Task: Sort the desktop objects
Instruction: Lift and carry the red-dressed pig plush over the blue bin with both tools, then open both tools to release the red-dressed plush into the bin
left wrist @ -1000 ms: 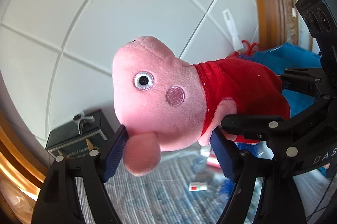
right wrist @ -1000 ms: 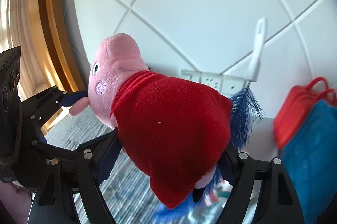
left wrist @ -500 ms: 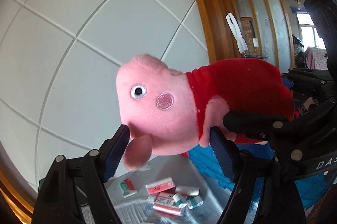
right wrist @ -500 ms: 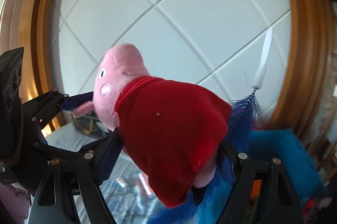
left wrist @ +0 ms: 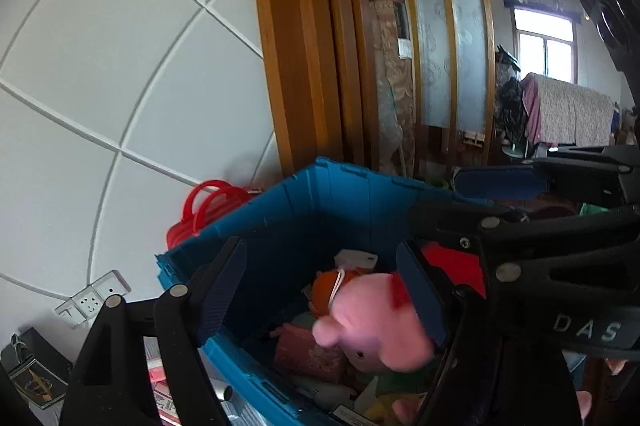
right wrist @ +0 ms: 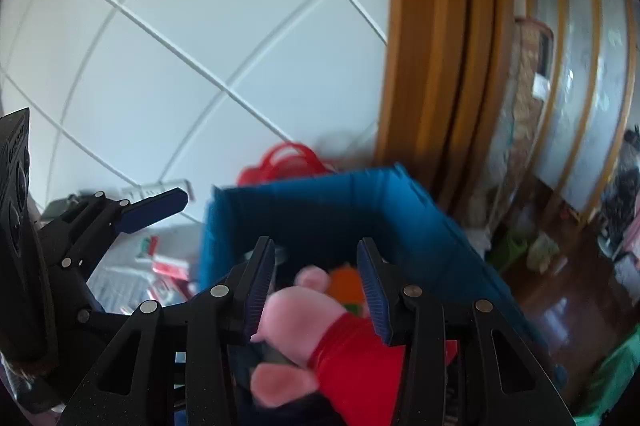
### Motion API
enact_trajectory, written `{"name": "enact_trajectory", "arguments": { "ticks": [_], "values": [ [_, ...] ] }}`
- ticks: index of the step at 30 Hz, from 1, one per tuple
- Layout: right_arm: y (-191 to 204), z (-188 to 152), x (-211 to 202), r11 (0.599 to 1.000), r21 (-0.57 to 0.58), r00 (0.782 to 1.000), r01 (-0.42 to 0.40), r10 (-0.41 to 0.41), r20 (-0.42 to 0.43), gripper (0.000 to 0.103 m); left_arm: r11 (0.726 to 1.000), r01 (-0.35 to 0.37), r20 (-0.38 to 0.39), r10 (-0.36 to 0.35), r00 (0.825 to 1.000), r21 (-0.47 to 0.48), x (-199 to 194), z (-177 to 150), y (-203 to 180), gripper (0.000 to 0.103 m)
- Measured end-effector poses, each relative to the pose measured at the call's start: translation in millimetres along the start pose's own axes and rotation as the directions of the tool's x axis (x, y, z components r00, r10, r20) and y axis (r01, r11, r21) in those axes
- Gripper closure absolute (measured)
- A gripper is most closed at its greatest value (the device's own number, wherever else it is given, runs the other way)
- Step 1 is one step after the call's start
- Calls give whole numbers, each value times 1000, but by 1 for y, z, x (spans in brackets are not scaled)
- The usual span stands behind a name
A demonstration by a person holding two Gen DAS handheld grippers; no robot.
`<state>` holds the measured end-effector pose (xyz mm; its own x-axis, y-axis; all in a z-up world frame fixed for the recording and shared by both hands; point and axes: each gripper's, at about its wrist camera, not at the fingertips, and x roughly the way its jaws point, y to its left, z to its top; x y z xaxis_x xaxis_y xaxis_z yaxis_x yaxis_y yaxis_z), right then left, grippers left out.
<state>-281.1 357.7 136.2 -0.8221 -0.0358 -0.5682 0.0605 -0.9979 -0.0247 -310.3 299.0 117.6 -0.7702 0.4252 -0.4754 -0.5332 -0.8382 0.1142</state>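
Note:
The pink pig plush in a red dress (left wrist: 372,326) lies inside the blue bin (left wrist: 304,201), on top of other toys. It also shows in the right wrist view (right wrist: 316,322), blurred, below the jaws. My left gripper (left wrist: 320,290) is open and empty above the bin, with the plush beneath it. My right gripper (right wrist: 316,274) is open over the same bin (right wrist: 400,209), and the plush sits loose between and below its fingers. Each gripper shows at the edge of the other's view.
Red basket handles (left wrist: 212,197) stand behind the bin by the white tiled wall. A white power strip (left wrist: 92,298) and a dark box (left wrist: 32,370) lie at the left. Small red-and-white packets (right wrist: 168,266) lie on the table. A wooden door frame (left wrist: 304,45) rises behind.
Both grippers swung right and down over the blue bin and opened. The pig plush left their grip and dropped into the bin.

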Motion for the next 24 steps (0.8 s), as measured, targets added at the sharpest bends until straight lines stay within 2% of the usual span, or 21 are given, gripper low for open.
{"name": "enact_trajectory", "arguments": {
  "ticks": [2, 5, 11, 14, 16, 20, 21, 24],
  "values": [
    [-20, -9, 19, 1000, 31, 999, 6, -4, -45, 60, 1000, -11, -47, 12, 999, 26, 21, -5, -9, 26],
    [-58, -36, 15, 998, 62, 995, 27, -20, -99, 60, 999, -3, -91, 7, 996, 42, 34, -8, -27, 26],
    [-75, -49, 26, 997, 68, 989, 48, -38, -143, 57, 999, -11, -88, 15, 996, 47, 21, -27, -38, 24],
    [-80, -52, 24, 996, 69, 990, 51, -41, -134, 40, 999, -24, -73, 27, 997, 47, 13, -31, -38, 21],
    [-79, -57, 19, 996, 62, 991, 58, -50, -121, 22, 999, -31, -65, 34, 997, 44, 7, -34, -35, 19],
    [-76, -60, 3, 995, 54, 993, 80, -75, -95, 9, 999, -38, -41, 38, 998, 17, -10, -39, -29, 17],
    [-75, -61, -2, 995, 53, 993, 87, -82, -87, 3, 999, -39, -34, 39, 999, 9, -16, -41, -27, 17],
    [-72, -61, -17, 994, 59, 994, 87, -82, -75, 1, 999, -52, 0, 52, 999, -12, -38, -47, -20, 15]
  ]
}}
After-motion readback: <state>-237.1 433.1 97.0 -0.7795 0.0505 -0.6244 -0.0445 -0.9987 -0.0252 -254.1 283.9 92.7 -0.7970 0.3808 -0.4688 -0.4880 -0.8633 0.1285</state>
